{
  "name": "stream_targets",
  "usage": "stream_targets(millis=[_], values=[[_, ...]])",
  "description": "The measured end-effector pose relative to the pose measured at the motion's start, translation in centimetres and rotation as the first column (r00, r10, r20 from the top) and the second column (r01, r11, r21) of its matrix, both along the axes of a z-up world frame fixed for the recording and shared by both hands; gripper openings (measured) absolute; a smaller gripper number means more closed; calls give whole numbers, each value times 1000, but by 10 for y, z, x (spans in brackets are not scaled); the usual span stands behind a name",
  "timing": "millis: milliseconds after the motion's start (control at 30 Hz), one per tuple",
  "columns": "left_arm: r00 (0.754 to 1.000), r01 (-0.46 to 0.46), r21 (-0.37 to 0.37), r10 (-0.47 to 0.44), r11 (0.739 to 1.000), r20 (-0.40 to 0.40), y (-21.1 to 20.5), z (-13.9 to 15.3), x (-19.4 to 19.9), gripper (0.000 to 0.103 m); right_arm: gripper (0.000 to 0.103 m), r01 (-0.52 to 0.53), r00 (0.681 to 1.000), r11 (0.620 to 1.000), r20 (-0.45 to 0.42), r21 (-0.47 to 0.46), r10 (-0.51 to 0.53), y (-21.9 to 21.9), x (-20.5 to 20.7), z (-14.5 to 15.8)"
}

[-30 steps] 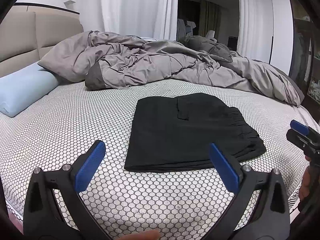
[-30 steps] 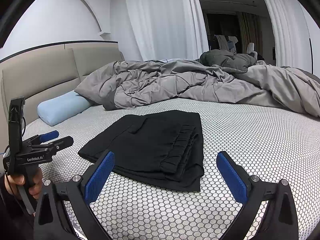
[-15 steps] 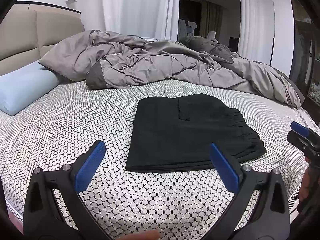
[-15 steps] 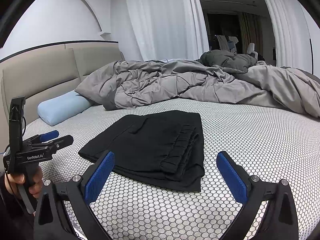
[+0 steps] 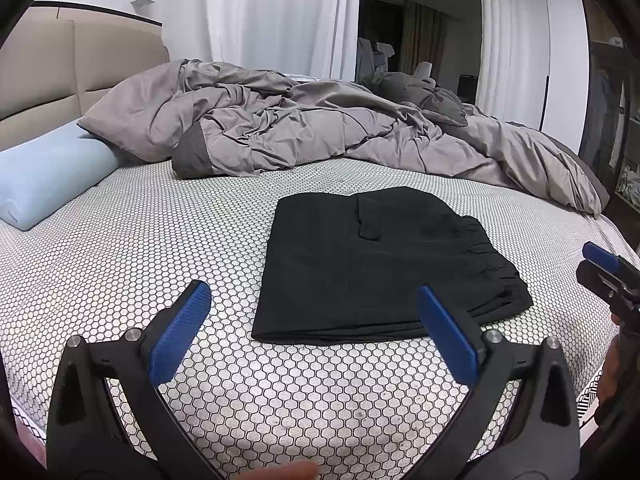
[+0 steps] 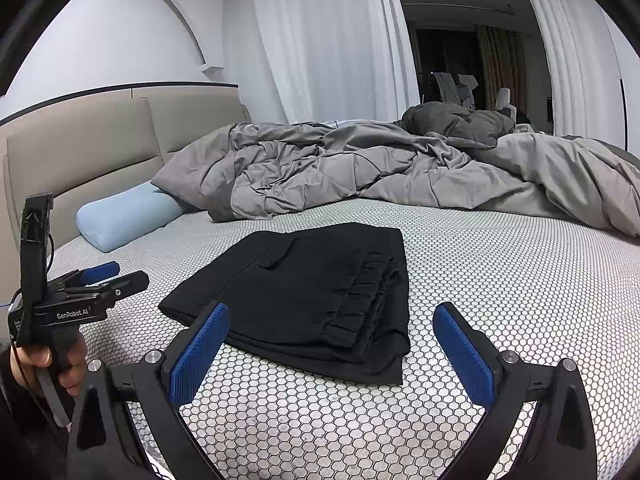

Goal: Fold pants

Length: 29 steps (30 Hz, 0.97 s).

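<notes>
**Pants lie folded, both tools held back**

The bed's white honeycomb-patterned sheet (image 5: 120,264) gives us a flat surface, with the rumpled grey duvet (image 5: 304,132) pushed clear behind. On it the black fabric pants (image 5: 372,264) rest as a compact rectangle. We judge the folding done, so our left gripper (image 5: 320,328) and right gripper (image 6: 332,348) hover spread wide, empty, short of the cloth.

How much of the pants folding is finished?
Nearly all, it seems. The black fabric pants lie in a neat flat rectangle on the white honeycomb-patterned bed sheet, layers stacked at the waistband end. Nothing is in hand: the left gripper and right gripper are both open and off the cloth. What is left, at most, is a little tidying.
</notes>
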<state>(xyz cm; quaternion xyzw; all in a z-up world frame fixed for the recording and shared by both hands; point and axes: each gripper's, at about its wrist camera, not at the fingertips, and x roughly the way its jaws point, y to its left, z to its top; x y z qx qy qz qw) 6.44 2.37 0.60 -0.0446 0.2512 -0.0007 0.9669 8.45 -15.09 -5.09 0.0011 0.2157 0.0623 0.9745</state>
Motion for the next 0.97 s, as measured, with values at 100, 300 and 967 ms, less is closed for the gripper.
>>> stream_targets(millis=[100,300,967], values=[[1000,-4,0,4,1000,-1,-2,0,-2,102,103,-1,1000,1000,0,0,1,0,0,0],[1000,-7,-5,8,1000,3,-2,0,-3,102,103,-5,1000,1000,-2,-7,5,0,1,0],[999,-50,-26,49,998,-22,-12,-6,-1,102,103,-27,999,1000,30,-15,27,-2,-7,9]])
